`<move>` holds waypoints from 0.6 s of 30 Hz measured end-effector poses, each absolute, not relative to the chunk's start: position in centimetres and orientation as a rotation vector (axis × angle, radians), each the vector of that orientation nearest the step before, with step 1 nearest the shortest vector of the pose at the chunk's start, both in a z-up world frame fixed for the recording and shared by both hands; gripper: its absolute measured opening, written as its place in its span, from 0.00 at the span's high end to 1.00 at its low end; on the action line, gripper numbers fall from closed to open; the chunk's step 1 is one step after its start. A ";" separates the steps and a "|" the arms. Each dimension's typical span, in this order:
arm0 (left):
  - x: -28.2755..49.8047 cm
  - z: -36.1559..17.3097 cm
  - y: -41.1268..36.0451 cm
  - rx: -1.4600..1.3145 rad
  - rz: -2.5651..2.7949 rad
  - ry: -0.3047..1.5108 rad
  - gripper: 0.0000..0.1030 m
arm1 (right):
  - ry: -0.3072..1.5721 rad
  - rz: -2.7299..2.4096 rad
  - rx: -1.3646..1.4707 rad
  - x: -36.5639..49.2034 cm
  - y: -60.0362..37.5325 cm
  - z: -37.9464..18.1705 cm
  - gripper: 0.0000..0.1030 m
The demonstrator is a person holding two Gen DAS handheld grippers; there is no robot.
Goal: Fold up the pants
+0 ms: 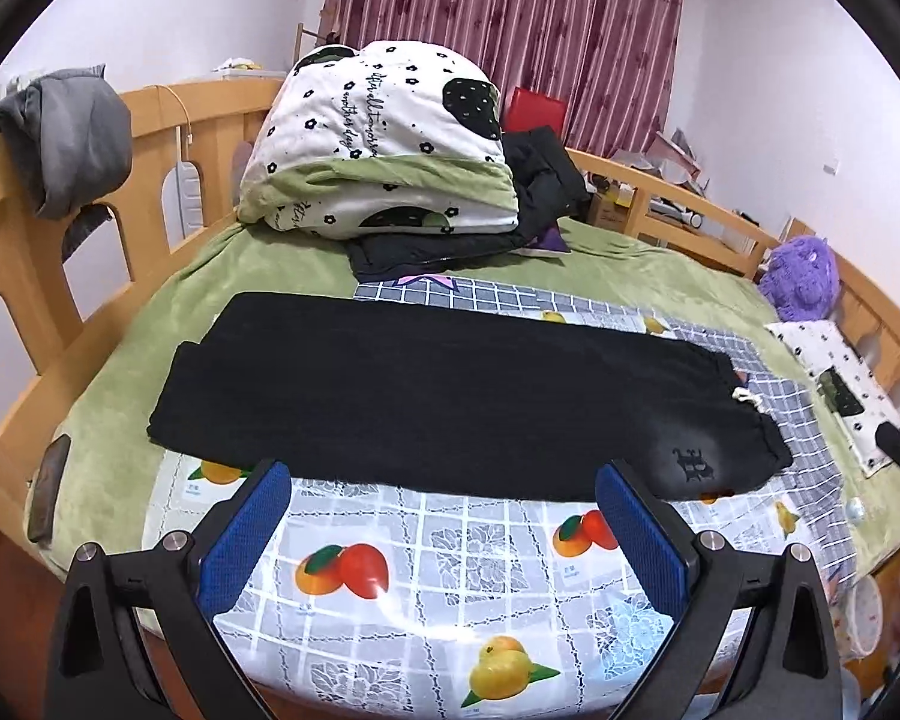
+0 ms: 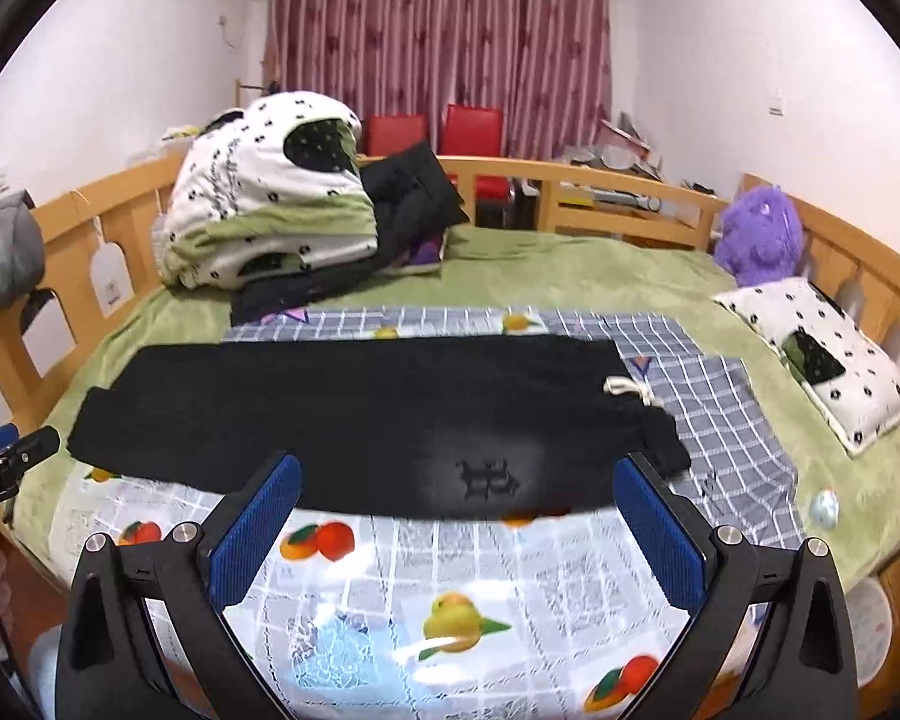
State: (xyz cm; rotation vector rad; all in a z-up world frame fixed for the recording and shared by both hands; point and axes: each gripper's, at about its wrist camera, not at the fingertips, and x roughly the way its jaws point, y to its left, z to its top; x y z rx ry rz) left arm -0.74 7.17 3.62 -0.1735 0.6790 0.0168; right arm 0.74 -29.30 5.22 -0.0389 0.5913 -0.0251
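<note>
Evidently the black pants [image 1: 450,402] are already doubled leg over leg, lying flat across the fruit-print plastic cloth [image 1: 450,570] on the bed, waistband drawstring [image 2: 630,390] rightward. I hold my left gripper [image 1: 444,540] and right gripper [image 2: 456,540] spread wide, empty, level, just short of the near edge.

A bed [image 2: 570,276] with a wooden railing is covered by a green blanket [image 2: 600,282]. A fruit-printed plastic sheet [image 2: 450,558] is spread over the blanket, and black pants [image 2: 354,414] are laid lengthwise across that sheet. Beyond the pants, a folded white flowered quilt [image 2: 258,204] is piled on the blanket, with dark clothing [image 2: 408,204] just beside it. To the right of the pants, a flowered pillow [image 2: 822,354] is seen on the blanket, and a purple plush toy [image 2: 756,234] sits behind it.
</note>
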 end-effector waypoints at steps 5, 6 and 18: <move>0.2 3.9 10.4 -0.177 0.061 0.655 0.01 | 0.595 0.025 0.044 2.7 -31.8 8.1 0.01; 0.4 3.7 10.9 -0.177 0.072 0.652 0.01 | 0.601 0.042 0.067 3.3 -32.5 8.4 0.01; 6.3 -5.5 16.9 -0.297 0.113 0.811 0.11 | 0.762 0.009 0.171 10.4 -38.7 -3.7 0.16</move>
